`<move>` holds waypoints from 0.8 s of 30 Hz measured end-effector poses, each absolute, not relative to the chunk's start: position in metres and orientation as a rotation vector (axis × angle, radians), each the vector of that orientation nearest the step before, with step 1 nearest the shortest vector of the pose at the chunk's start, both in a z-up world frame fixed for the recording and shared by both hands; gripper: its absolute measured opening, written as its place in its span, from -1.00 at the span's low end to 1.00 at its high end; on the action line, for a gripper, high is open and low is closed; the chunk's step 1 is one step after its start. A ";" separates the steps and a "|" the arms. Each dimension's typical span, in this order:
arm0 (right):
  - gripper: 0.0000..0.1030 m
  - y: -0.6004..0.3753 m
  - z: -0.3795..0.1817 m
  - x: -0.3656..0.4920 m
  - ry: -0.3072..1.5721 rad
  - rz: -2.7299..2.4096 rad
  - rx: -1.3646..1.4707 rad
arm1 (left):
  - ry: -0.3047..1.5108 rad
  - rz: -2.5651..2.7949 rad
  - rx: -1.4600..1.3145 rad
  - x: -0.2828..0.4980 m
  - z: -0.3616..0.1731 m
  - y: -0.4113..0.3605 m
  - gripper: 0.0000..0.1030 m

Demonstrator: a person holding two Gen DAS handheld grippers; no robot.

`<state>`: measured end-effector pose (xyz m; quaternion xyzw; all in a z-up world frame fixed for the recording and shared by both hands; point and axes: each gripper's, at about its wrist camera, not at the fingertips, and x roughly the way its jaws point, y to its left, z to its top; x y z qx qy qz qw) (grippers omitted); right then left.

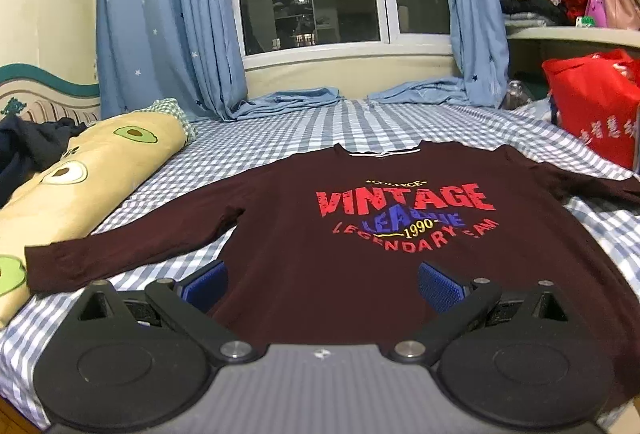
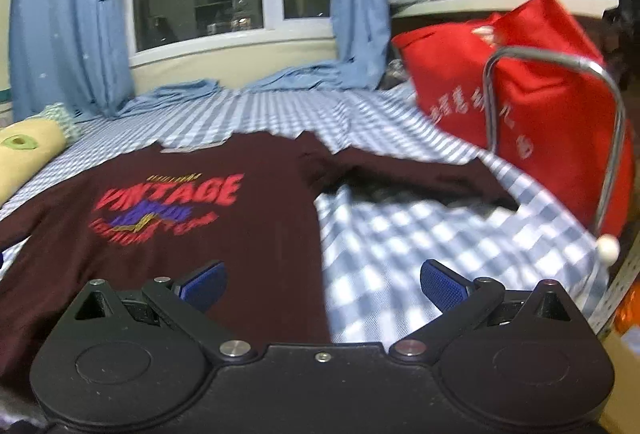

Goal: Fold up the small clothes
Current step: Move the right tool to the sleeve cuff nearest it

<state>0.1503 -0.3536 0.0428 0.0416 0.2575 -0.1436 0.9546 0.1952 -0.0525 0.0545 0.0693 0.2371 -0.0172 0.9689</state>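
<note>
Left wrist: fingers point(image 1: 208, 284) wide over maroon shirt point(image 1: 360, 246); right fingers point(image 2: 438, 280) wide, empty.

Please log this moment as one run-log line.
stage: pre-fold | maroon shirt: flat on bed | left gripper: open | right gripper: open

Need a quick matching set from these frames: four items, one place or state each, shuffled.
1. maroon long-sleeved VINTAGE shirt
2. yellow avocado-print pillow
3. red fabric bag
4. left gripper

a. open, over the shirt's hem
b. left of the shirt
c. spread flat on the checked sheet
d. right of the shirt, by the shelves

Pairs: 1-c, 2-b, 3-d, 4-a
</note>
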 end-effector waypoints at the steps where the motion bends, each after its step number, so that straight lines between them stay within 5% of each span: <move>1: 0.99 -0.357 0.043 0.155 0.519 -0.297 0.081 | 0.481 -0.028 0.148 0.202 0.054 -0.054 0.99; 24: 0.99 -0.447 0.003 0.257 0.490 -0.411 0.091 | 0.586 -0.007 0.171 0.302 0.019 -0.083 0.99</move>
